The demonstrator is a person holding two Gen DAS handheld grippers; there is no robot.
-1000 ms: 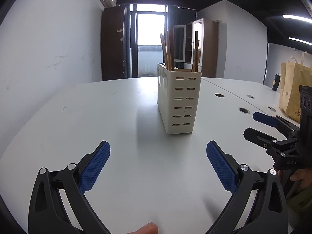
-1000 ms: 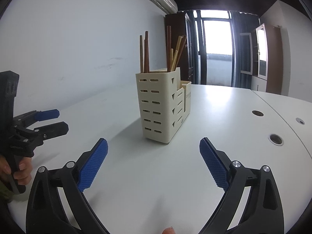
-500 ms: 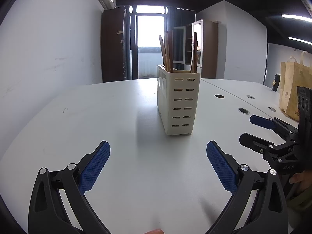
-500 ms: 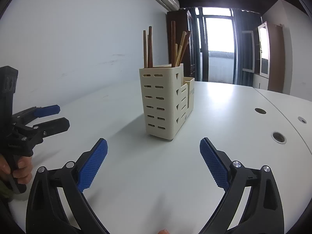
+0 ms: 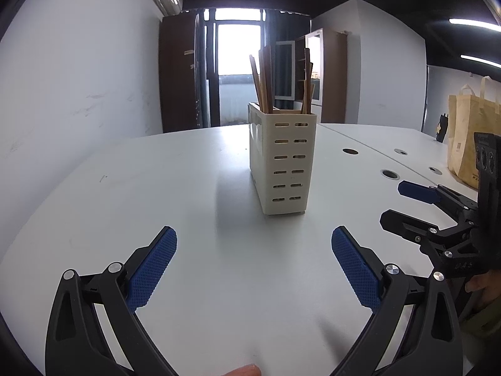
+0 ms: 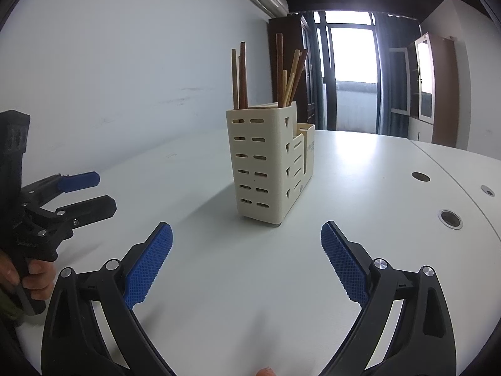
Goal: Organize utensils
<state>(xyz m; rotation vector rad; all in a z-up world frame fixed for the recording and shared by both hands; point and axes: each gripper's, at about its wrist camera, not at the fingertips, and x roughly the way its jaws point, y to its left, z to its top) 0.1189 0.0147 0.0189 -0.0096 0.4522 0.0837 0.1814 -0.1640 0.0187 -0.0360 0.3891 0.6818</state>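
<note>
Table (image 5: 156, 188) bare apart from the holder (image 5: 283, 163) mid-table w/ chopsticks (image 6: 241, 75) already standing inside. Left gripper (image 5: 253, 260) & right gripper (image 6: 247, 257) both spread wide, empty. Looks done; nothing loose left.

Cream slotted utensil holder (image 5: 282, 159), stepped compartments, upright on white table (image 5: 175, 194), well in from edges, toward far side. Brown and pale wooden chopsticks (image 6: 283, 75) standing in tallest compartment, some upright, some leaning, tips above rim.
</note>
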